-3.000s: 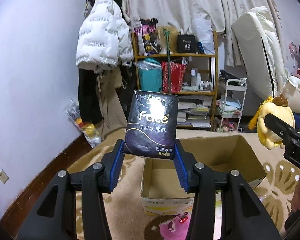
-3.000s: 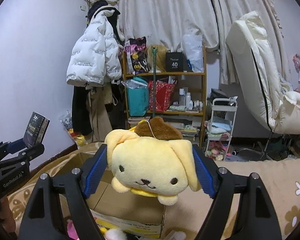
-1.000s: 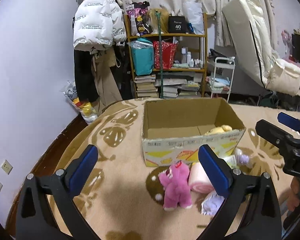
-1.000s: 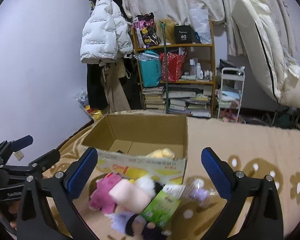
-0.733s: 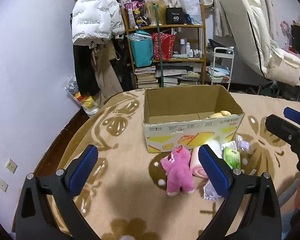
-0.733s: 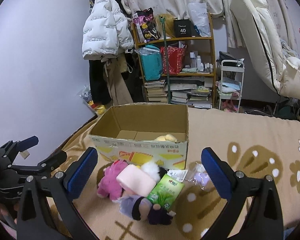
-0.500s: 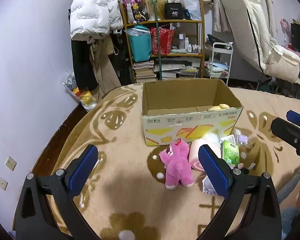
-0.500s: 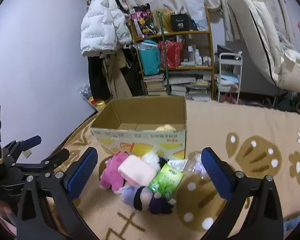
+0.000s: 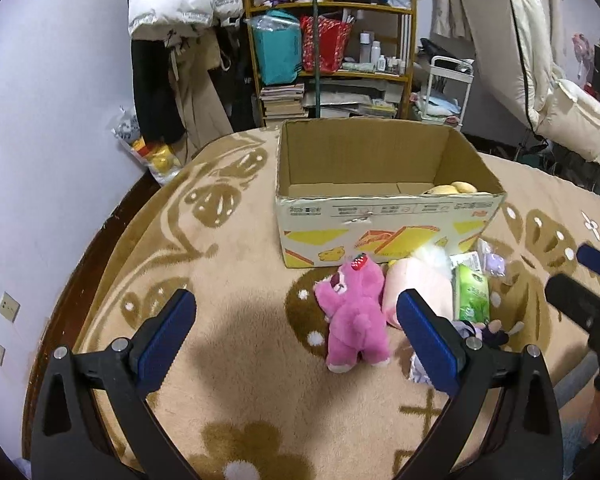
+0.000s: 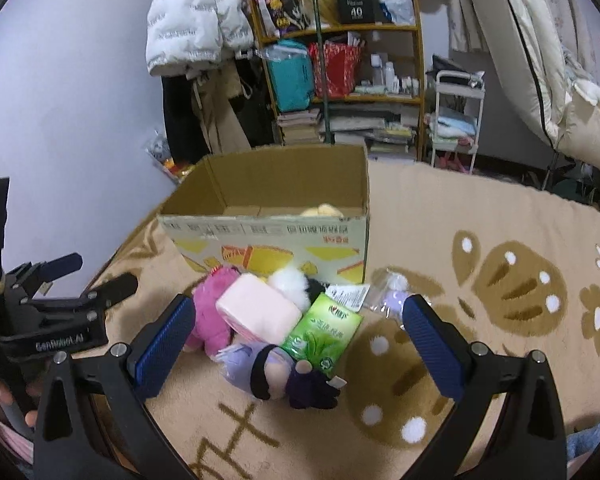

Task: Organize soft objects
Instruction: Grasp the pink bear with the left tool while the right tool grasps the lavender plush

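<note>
Cardboard box point(image 9: 384, 220), toys touching front, bare carpet point(image 9: 220, 264) left

A matt corrugated cardboard box point(image 9: 384, 216), a fuzzy pink plush toy point(image 9: 354, 312), a glossy green plastic packet point(image 10: 320, 330) and a nappy carpet point(image 10: 480, 216) were seen.

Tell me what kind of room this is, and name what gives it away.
Most likely a lived-in bedroom or living room at home: a patterned beige rug covers the surface, a cluttered wooden shelf holds bags and books, and a white puffer jacket hangs by the wall.
</note>
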